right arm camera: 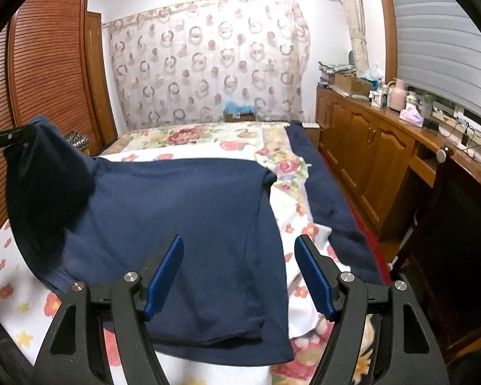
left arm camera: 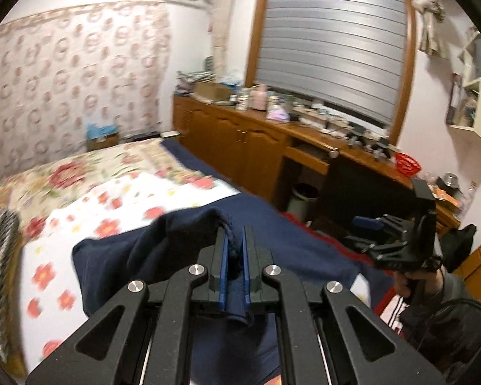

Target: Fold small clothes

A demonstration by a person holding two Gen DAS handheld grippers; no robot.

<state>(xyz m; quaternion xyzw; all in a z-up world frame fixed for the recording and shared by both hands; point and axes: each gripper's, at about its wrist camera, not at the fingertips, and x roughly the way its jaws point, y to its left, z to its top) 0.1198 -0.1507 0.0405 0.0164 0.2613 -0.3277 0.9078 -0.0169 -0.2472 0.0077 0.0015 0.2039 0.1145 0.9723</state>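
Clenched on a bunched edge of the navy shirt (right arm camera: 182, 211), the left gripper (left arm camera: 235, 253) lifts that side off the floral bedspread (right arm camera: 19, 292); rightward, the right gripper (right arm camera: 239, 272) hovers released above the flat hem. Folding looks barely begun.

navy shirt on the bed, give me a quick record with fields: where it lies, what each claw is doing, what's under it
garment: navy shirt, spread mostly flat on the bed
lifted part: one edge at the left of the right wrist view, raised off the bed
left claw: shut on a bunched fold of the navy shirt
right claw: open, above the shirt's near part, nothing pinched
under it: white floral sheet
beside it: dark blue blanket along the bed's right edge
fold status: not yet folded over
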